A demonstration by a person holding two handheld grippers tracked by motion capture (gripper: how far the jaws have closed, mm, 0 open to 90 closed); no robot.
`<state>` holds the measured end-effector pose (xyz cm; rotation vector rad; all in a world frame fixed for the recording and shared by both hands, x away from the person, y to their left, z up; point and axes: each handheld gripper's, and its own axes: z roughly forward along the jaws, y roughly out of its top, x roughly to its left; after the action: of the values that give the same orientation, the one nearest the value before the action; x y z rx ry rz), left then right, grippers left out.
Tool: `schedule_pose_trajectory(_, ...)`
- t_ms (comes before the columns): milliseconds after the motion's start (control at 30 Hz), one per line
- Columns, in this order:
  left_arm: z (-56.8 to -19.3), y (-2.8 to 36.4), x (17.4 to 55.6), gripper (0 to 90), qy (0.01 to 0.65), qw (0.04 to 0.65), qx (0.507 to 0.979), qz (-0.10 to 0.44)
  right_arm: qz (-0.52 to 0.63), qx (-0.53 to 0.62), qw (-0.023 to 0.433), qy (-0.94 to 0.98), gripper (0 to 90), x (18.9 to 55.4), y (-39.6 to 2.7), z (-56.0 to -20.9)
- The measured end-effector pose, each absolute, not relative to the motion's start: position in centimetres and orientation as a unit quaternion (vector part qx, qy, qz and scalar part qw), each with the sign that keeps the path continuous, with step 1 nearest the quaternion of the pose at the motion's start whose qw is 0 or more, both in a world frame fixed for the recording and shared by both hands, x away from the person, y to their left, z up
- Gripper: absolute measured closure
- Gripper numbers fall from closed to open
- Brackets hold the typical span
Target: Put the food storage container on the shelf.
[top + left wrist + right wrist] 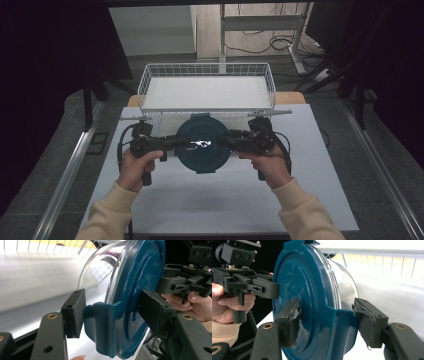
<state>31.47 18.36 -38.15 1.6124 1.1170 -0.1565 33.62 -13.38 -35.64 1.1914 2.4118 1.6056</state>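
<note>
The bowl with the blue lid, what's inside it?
Nothing can be seen inside. The clear glass bowl looks empty through its wall, with only the wire basket showing behind it. The blue lid hides the inside from above, so something small could be missed.

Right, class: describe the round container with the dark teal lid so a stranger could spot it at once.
Start at the white wire basket at the table's far edge. Just in front of it, the left gripper and right gripper clamp a round clear bowl with a dark teal clip lid, the one coloured thing there.

Both forearms reach forward, left gripper (187, 144) and right gripper (222, 142) facing inward, jaws clamped.
</note>
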Motion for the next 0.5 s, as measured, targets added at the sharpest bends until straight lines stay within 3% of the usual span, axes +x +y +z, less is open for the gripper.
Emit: schedule_pose_trajectory(500,-34.1,18.3,33.7,39.6,0.461,0.557,0.689,-0.053,0.518,0.369,0.015,0.772,39.9,35.7,-13.4,-31.4)
